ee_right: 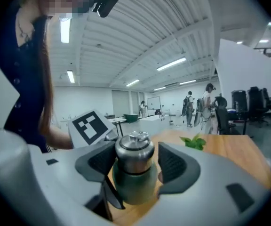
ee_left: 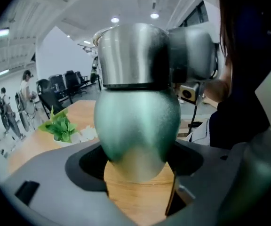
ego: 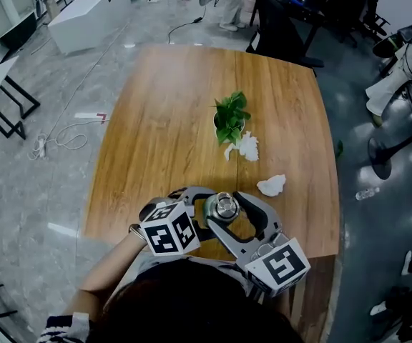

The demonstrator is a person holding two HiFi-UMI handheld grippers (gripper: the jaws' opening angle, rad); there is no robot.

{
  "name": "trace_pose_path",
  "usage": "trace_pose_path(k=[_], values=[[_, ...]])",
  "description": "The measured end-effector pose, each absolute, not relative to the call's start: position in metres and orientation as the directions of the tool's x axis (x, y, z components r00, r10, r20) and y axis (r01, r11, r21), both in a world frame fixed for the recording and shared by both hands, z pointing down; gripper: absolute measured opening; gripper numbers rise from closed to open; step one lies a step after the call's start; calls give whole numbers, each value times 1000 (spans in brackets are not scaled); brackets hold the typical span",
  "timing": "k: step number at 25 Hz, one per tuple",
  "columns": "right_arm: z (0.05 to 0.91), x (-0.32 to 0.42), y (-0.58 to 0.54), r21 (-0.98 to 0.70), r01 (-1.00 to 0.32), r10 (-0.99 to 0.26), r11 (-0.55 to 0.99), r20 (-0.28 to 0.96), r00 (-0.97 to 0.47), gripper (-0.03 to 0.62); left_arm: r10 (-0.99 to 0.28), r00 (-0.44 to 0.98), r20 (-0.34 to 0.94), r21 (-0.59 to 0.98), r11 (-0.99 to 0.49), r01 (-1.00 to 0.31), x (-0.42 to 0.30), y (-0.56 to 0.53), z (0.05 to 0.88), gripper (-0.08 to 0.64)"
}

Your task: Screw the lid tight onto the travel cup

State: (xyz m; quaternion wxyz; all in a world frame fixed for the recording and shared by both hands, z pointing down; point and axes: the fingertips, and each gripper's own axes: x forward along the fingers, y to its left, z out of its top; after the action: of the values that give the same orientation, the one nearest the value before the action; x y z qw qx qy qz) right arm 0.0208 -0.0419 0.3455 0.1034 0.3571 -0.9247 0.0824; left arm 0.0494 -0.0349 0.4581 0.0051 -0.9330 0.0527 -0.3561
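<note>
**Slip risk at the lid, with the cup close to the bench edge**

Your travel cup [ego: 224, 207] sits low in the centre of the head view, close to the near edge of the bench [ego: 170, 120] and apparently standing on it. Your left gripper [ee_left: 135, 167] is clamped on the rounded green body. Your right gripper [ee_right: 136, 164] is released, its jaws spread wide on either side of the steel lid [ee_right: 134, 150] without pressing on it.

Whether the lid is fully tight cannot be read from these views, so I would treat it as unfinished.

- **Body spinning in the grip.** The left gripper grips a curved, smooth surface. A hard twist on the lid could turn the whole cup instead of the thread.
- **Off-centre closing.** If the right gripper shuts with one pad landing first, it could shove the cup sideways or tilt it.
- **Pads skating on steel.** The lid looks polished, so a light grasp may slide round and leave the lid loose.
- **Fall toward you.** With so little bench in front of the cup, a tilt or slip could carry it over the edge.

The potted plant [ego: 230, 118] and crumpled tissue [ego: 271, 185] lie well apart, further up the frame, and pose no threat.
</note>
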Motion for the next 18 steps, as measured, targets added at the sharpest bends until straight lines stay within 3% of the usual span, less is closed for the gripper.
trace_pose_path(k=[4,7,9,14,18], values=[[352,26,-51,-8,-755,-728,655,260,-634,270,-201,696,690,-107,-979,-176,50,-45,464,385],[358,30,-58,-46,-838,-802,543,267,-534,270,-328,632,702,-175,-940,-293,47,-60,466,384],[361,28,-57,-64,-832,-790,551,279,-545,270,-368,604,707,-213,-925,-315,43,-65,469,384],[354,25,-49,-120,-733,-689,670,269,-673,272,-167,712,682,-99,-986,-136,50,-41,463,384],[358,27,-53,-76,-780,-741,622,267,-617,270,-215,698,683,-128,-976,-175,55,-45,466,384]])
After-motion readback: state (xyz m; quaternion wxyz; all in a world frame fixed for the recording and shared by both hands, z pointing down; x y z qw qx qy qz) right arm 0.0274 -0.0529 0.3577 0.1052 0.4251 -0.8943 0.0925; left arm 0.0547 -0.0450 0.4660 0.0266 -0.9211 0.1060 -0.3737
